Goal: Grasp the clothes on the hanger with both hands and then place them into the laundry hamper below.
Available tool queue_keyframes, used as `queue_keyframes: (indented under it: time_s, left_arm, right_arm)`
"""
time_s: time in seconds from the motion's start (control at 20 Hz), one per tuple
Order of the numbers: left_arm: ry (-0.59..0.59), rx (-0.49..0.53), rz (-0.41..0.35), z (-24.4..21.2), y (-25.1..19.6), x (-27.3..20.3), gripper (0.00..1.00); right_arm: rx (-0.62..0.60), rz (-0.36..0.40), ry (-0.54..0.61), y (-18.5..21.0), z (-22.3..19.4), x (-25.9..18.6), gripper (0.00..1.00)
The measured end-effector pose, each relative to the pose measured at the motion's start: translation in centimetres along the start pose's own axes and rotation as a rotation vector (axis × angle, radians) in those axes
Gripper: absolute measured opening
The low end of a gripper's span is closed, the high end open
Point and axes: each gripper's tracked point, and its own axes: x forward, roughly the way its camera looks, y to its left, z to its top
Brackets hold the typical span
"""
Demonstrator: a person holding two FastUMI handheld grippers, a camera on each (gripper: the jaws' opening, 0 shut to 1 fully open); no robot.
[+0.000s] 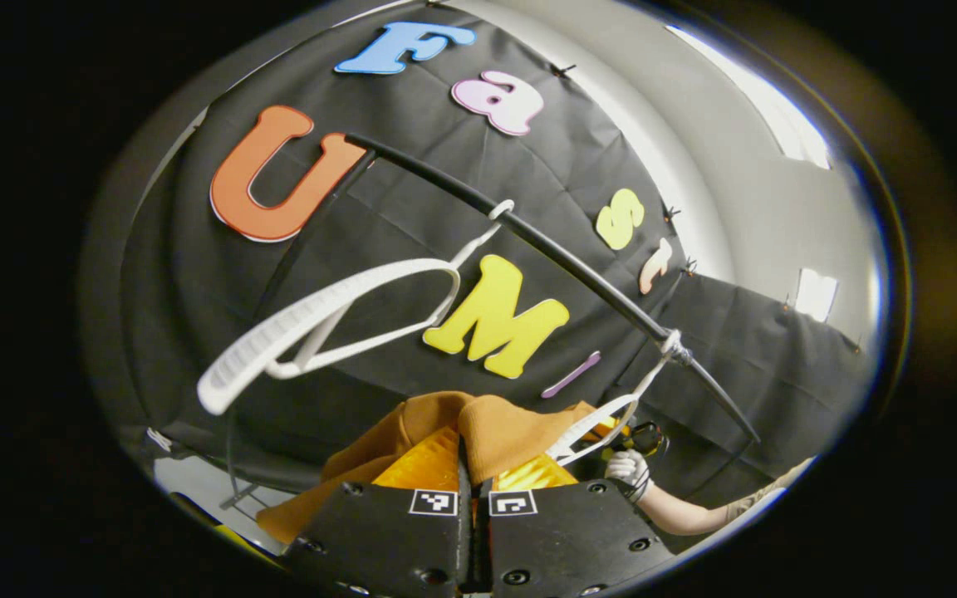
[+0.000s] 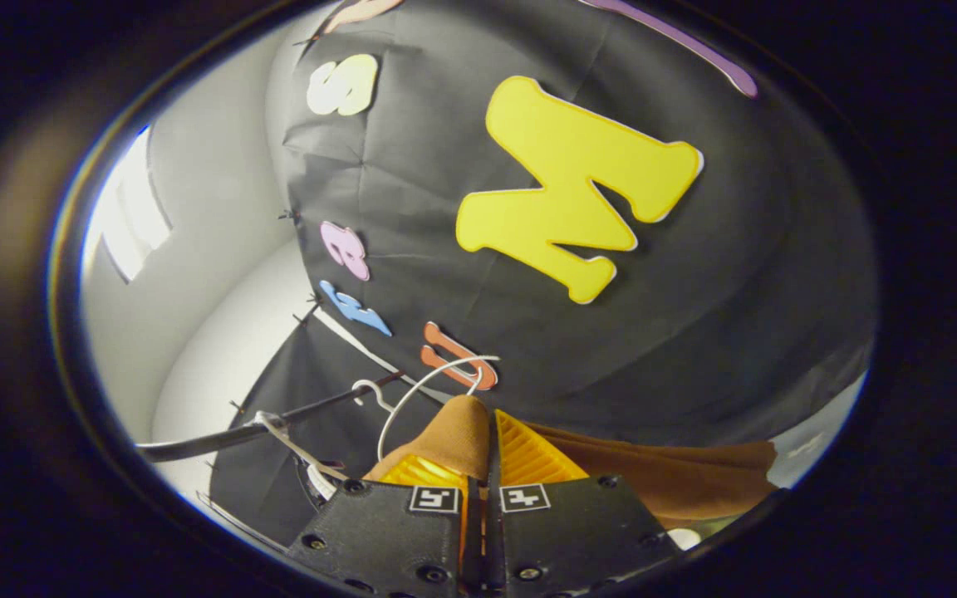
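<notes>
A tan garment (image 1: 495,428) bunches over my left gripper (image 1: 468,453), whose fingers are shut with a fold of the cloth pinched between them. In the right gripper view the same garment (image 2: 669,482) trails off to the right, and my right gripper (image 2: 487,436) is shut on its peak. A thin white hanger (image 2: 412,394) curves just behind that peak. In the left gripper view a second white hanger (image 1: 599,423) hangs from the black rail (image 1: 578,270) beside the cloth. The right gripper (image 1: 643,438) shows there farther off, held by a gloved hand (image 1: 628,469).
An empty wide white hanger (image 1: 312,320) swings tilted on the rail to the left of the garment. The rail (image 2: 221,436) runs across in front of the black cloth wall (image 1: 412,199). A pale wall and bright windows (image 1: 777,116) lie to one side.
</notes>
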Motion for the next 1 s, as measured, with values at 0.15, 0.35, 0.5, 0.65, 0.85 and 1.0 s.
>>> queue_keyframes:
  time_s: [0.15, 0.35, 0.5, 0.65, 0.85, 1.0]
  left_arm:
    - [-0.031, 0.0, 0.036, 0.5, 0.5, 0.0, 0.0]
    - [-0.015, 0.157, 0.027, 2.3, -2.6, 0.8, 0.0]
    - [-0.063, 0.211, -0.005, 5.3, -4.9, 0.1, 0.0]
    - [-0.04, 0.216, 0.048, 5.3, -3.1, 0.2, 0.06]
    - [0.014, 0.22, 0.155, 2.4, 1.5, -1.0, 0.06]
    - [0.057, 0.207, 0.199, 1.0, 3.4, -0.5, 0.0]
  right_arm:
    - [-0.047, -0.036, -0.021, -0.1, 0.2, -0.2, 0.05]
    - [-0.122, 0.016, -0.112, 2.6, 2.6, -0.9, 0.05]
    - [-0.134, 0.064, -0.164, 5.1, 3.2, -1.1, 0.05]
    - [-0.269, 0.009, -0.157, 5.2, 3.8, -0.4, 0.05]
    - [-0.343, -0.087, -0.099, 3.9, 2.9, 0.3, 0.05]
    - [-0.309, -0.113, -0.062, 2.6, 3.1, 2.0, 0.05]
